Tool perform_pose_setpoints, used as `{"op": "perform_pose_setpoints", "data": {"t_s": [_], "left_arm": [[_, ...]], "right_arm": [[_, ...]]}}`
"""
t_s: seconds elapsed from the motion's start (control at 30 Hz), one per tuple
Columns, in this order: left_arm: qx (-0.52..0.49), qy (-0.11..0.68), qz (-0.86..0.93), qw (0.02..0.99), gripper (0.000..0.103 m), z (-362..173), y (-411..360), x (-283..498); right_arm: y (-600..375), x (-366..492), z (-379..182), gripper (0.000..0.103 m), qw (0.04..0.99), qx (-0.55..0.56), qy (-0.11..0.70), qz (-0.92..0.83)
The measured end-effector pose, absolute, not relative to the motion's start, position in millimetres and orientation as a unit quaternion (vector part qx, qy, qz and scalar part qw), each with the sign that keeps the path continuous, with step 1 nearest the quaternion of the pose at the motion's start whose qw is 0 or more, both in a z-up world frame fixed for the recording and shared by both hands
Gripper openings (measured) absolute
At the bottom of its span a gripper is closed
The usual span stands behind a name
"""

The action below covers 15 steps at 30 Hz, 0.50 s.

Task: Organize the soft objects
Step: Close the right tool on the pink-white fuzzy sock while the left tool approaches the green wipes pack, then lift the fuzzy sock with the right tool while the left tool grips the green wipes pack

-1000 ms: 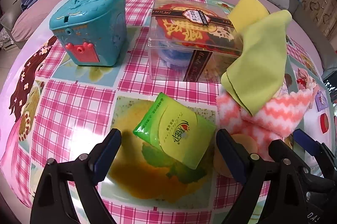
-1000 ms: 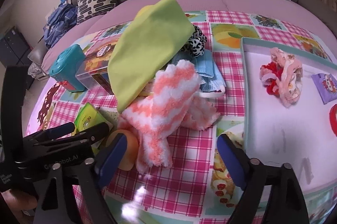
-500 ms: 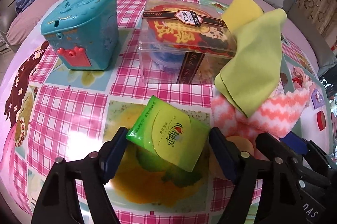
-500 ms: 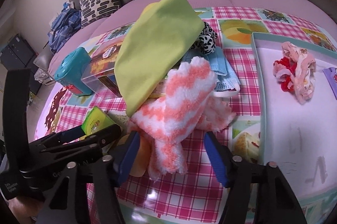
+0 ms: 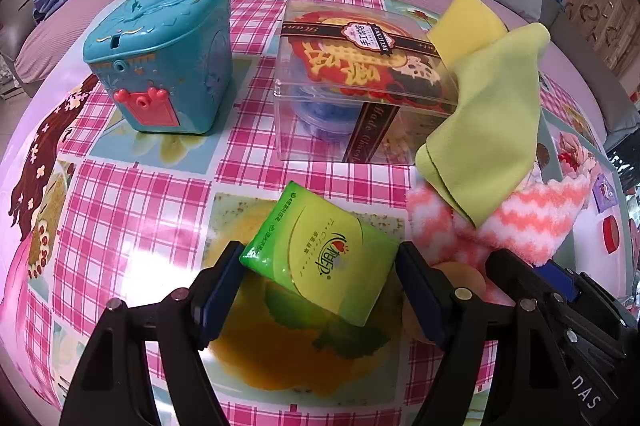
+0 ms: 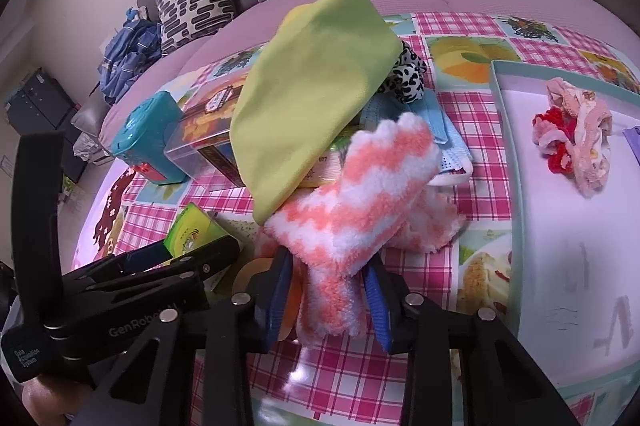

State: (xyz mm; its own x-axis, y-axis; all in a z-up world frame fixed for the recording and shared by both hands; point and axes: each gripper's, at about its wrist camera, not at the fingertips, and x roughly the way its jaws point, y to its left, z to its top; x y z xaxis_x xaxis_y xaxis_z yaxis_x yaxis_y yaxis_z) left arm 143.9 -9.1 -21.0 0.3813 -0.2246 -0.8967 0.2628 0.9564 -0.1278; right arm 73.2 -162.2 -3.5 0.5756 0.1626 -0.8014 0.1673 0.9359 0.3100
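A: What've you got on the right side?

B: My right gripper (image 6: 328,290) is low over the checked tablecloth (image 6: 352,378), jaws closing w/ the lower end of the fluffy pink-and-white sock (image 6: 360,193) between them. Blue pads sit right at the fabric on both sides; can't tell if they're squeezing yet. Rest of the sock runs up and away, leaning on the pile. Its top end is under the lime-green cloth (image 6: 316,81).

A: And the left?

B: Left gripper (image 5: 316,278) is around the green tissue pack (image 5: 320,258). One pad is against the pack's left corner, other at its right edge, so I'm calling it grasped. The pack sits tilted over the orange fruit print.

A: Other stuff nearby?

B: Behind the pack: teal toy box (image 5: 164,53) and a clear plastic gift box (image 5: 360,81), side by side, not touching. Green cloth drapes off the gift box's right end. Blue face mask (image 6: 444,145) and leopard-print fabric (image 6: 408,77) lie behind the sock. White tray w/ teal rim (image 6: 508,153) is to the right, holding a red-and-pink scrunchie bundle (image 6: 576,133). An orange round thing (image 6: 256,274) is just left of my right pads. Can't tell what it is.
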Motion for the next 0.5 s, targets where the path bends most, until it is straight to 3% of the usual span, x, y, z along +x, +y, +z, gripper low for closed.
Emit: {"op": "perform_pose_setpoints", "data": {"t_s": [0.13,0.5], "left_arm": [[0.018,0.536,-0.146,0.831,0.078,-20.0,-9.6,142.6],[0.016,0.535,-0.146,0.832,0.078,-19.8,-10.4,142.0]], "right_arm": [[-162.0,74.0,-4.5,0.023,0.869,0.180,0.460,-0.002],[-162.0,72.7,-2.8,0.012,0.872,0.173,0.458,-0.001]]}}
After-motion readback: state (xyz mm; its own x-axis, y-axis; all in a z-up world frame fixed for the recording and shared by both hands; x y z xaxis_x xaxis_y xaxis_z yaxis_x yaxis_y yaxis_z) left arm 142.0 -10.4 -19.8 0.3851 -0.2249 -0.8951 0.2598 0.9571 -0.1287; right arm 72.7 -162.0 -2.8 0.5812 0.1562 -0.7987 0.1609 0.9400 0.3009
